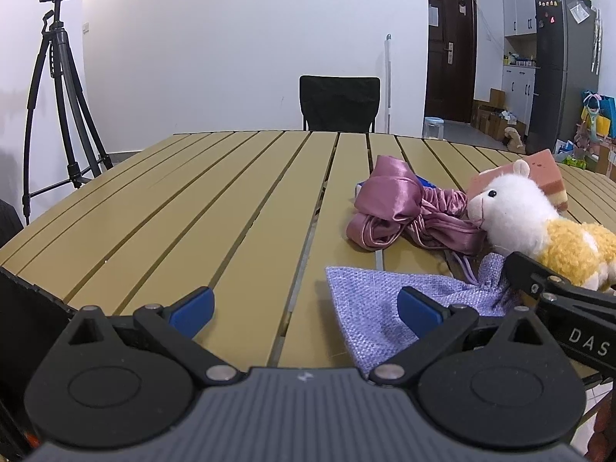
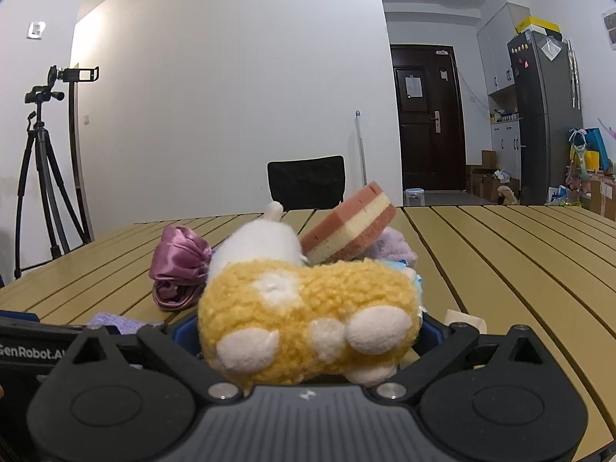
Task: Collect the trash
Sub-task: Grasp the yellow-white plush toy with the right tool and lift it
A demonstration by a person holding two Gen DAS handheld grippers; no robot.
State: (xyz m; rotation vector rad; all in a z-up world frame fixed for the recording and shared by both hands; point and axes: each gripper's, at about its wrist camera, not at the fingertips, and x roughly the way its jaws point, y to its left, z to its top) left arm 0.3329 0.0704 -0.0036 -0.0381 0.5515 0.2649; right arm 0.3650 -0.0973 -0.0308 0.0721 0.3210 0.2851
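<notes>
A plush alpaca [image 2: 304, 308] with a yellow body and white head lies on the slatted table [image 2: 519, 269], filling the gap between the wide-apart fingers of my right gripper [image 2: 308, 331], which is open. Its head [image 1: 508, 204] faces a pink satin scrunchie [image 1: 392, 211]. A lilac woven pouch [image 1: 377, 308] lies flat under the right fingertip of my open left gripper [image 1: 306, 310], which holds nothing. A pink and cream sponge [image 2: 350, 227] leans behind the plush.
A blue box [image 1: 423, 181] peeks out from under the scrunchie, and a pale purple fluffy item [image 2: 392, 244] sits behind the sponge. A black chair [image 1: 338, 104] stands at the table's far edge, a tripod [image 1: 57, 96] on the floor to the left.
</notes>
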